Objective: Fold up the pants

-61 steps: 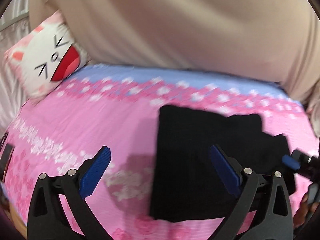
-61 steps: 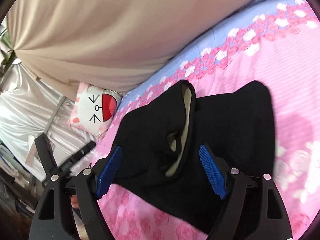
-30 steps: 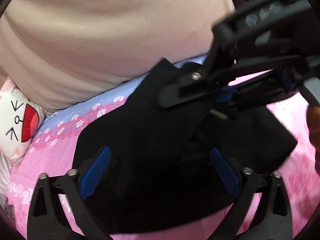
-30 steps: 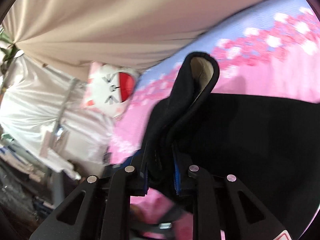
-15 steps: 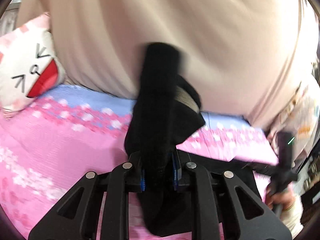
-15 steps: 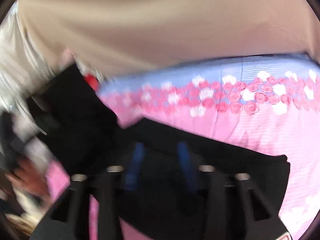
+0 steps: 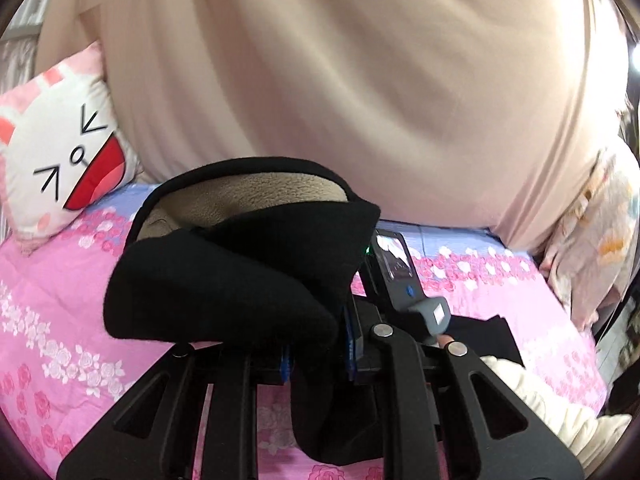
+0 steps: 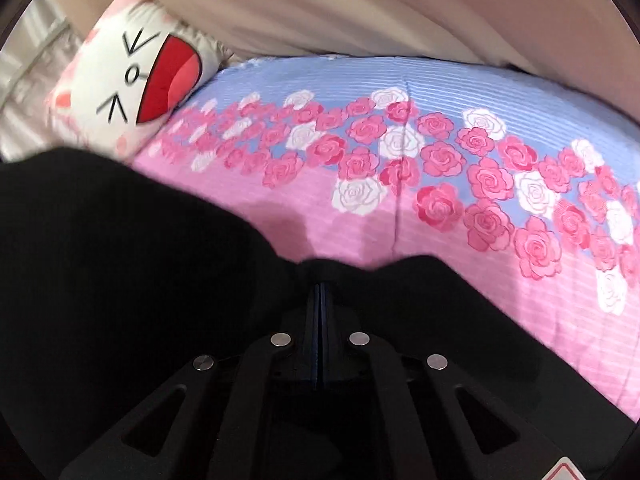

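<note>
The black pants (image 7: 240, 280) with a tan fleece lining (image 7: 256, 196) are bunched over my left gripper (image 7: 316, 344), which is shut on a thick fold of them and holds it above the pink bed. In the right wrist view the pants (image 8: 120, 280) fill the lower left. My right gripper (image 8: 319, 312) is closed, its blue pads pressed together with black cloth around them; whether cloth sits between the pads is not clear. The right gripper's body (image 7: 396, 276) shows just behind the fold in the left wrist view.
A pink and blue rose-print bedsheet (image 8: 440, 184) covers the bed. A cat-face pillow (image 7: 60, 148) lies at the far left, also in the right wrist view (image 8: 132, 76). A beige curtain (image 7: 340, 80) hangs behind. A floral cloth (image 7: 592, 232) is at the right edge.
Both grippers went from open over the flat pants to shut on them. The left gripper lifted a fold up; the right gripper has swung down close to the bed.
</note>
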